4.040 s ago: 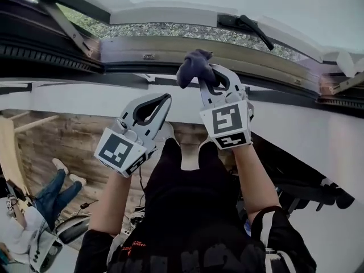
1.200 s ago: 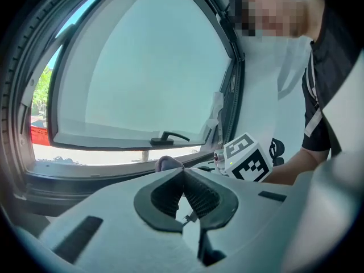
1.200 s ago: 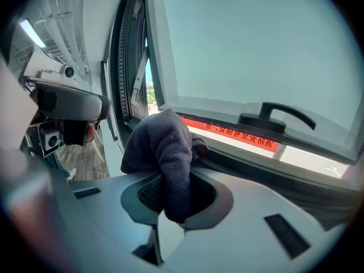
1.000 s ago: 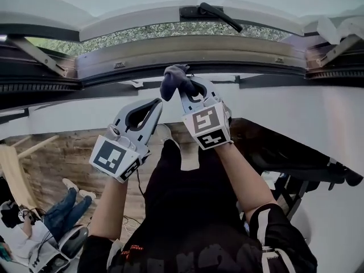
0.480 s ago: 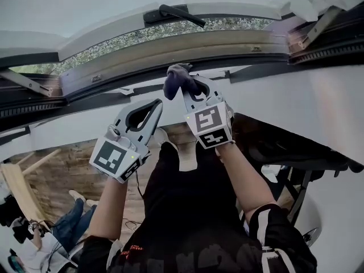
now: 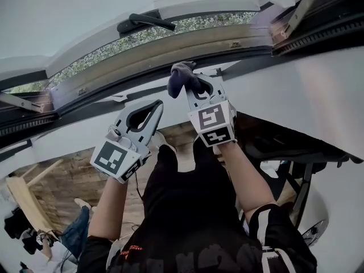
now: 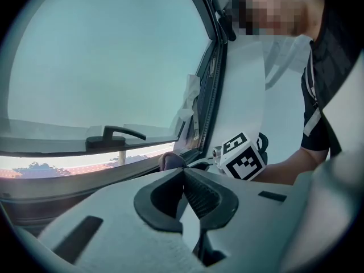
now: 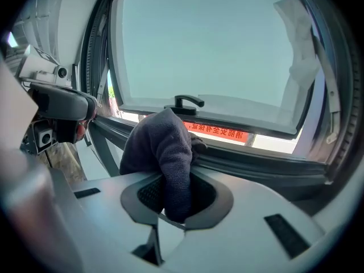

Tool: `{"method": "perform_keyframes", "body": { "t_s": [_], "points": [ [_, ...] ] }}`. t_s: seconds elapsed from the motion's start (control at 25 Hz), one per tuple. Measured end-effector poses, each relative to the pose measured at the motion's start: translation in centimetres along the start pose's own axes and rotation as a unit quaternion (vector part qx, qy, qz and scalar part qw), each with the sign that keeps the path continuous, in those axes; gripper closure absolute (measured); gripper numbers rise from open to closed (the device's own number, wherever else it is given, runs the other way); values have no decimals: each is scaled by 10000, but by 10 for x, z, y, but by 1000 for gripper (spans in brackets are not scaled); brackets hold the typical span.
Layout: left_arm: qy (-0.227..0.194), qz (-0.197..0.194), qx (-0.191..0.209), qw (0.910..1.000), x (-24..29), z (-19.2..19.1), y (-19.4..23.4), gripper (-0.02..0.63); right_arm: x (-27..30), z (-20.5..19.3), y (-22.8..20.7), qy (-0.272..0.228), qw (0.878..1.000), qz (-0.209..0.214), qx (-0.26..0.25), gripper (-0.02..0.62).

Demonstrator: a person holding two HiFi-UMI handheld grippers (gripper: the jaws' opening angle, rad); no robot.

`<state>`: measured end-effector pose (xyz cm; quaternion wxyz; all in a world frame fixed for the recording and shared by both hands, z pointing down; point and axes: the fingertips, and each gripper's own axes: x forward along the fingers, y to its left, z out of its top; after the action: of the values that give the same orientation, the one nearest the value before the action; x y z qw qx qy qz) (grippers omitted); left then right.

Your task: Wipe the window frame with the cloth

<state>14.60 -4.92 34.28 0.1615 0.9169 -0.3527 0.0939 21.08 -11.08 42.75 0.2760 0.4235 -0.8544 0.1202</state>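
Right hand-held gripper [image 6: 194, 84] clamps dark cloth [image 6: 180, 77], seemingly touching window frame [image 6: 170, 47]; left hand-held gripper [image 6: 156, 104] closed, empty.

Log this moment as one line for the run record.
phase: wipe | right tool: shut on cloth, cloth against window frame | left tool: shut, empty, apart from the frame
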Motion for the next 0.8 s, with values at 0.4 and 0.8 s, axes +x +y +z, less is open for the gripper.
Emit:
{"method": "perform_keyframes", "body": {
  "t_s": [0.4,0.8],
  "points": [
    [61,-247,90,9996,38,9,-18,588,-18,-13,-47,8,9993,-305,196,545],
    [83,-431,152,9989,71,17,-35,588,-37,-27,-98,21,9971,-654,391,545]
  ]
}}
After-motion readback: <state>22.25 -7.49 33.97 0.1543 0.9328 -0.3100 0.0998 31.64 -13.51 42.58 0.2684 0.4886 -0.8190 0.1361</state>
